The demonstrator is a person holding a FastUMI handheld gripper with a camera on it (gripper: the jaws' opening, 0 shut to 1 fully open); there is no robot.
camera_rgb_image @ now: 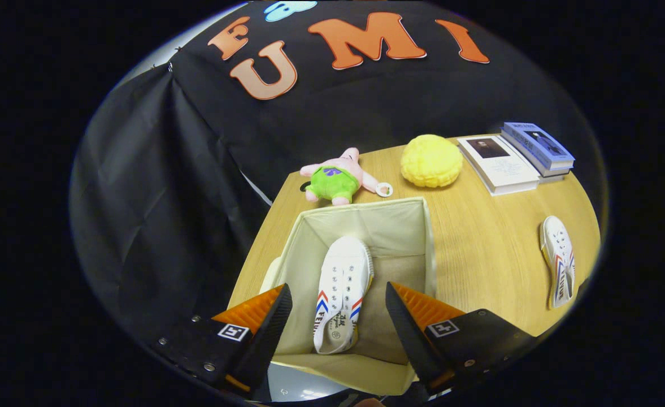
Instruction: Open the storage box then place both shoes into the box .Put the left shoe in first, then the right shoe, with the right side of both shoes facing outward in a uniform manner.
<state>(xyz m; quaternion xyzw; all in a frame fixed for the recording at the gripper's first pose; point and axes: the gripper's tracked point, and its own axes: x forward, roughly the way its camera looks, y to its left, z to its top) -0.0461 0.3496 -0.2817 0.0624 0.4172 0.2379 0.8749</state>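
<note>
One white shoe [340, 291] lay inside the open fabric storage box [429, 243], on its floor; a second shoe [558, 267] rested on the wooden table [479, 243], well apart to the right. The gripper [338, 308] hung above the box, fingers spread wide, holding nothing. Beyond sat one plush toy [335, 178], one yellow cushion [431, 160], and two books [516, 155].
</note>
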